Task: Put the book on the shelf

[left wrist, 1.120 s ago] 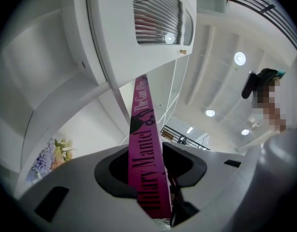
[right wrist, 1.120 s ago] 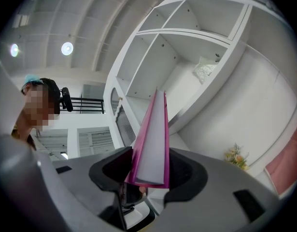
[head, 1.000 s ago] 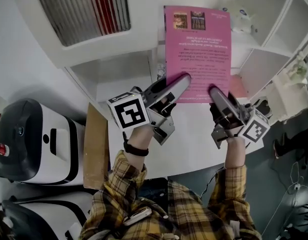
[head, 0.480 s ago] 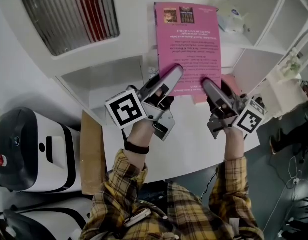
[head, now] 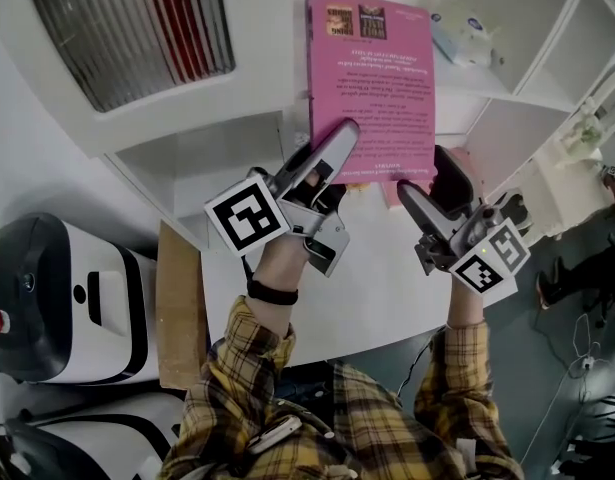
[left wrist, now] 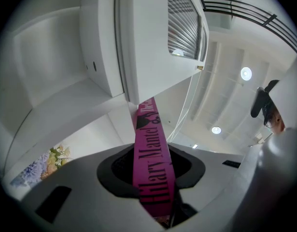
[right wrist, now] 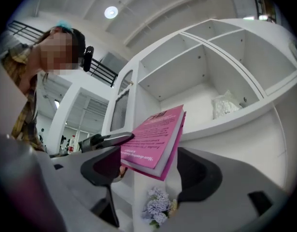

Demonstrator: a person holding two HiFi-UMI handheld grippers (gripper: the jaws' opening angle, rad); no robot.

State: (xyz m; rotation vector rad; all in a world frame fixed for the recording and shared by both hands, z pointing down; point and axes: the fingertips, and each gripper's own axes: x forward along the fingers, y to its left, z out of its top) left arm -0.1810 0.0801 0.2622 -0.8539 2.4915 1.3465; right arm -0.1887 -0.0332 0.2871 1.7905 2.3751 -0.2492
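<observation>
1. Before the white compartment shelf (head: 517, 128), the left gripper (head: 339, 140) is closing on the spine of the thin pink paperback book (head: 372, 78). The right gripper (head: 427, 176) is opening, with its pads off the corner.
2. Best tighten the left grip before sliding the book in.
3. The book is held in the air, back cover up, with black print.

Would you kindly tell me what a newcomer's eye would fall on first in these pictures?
The bright pink book stands out, held up in front of the white shelf unit at the centre of the head view. The left gripper is closing on its spine and carries it, while the right gripper has its jaws opening, with the book's lower corner between them untouched.
</observation>
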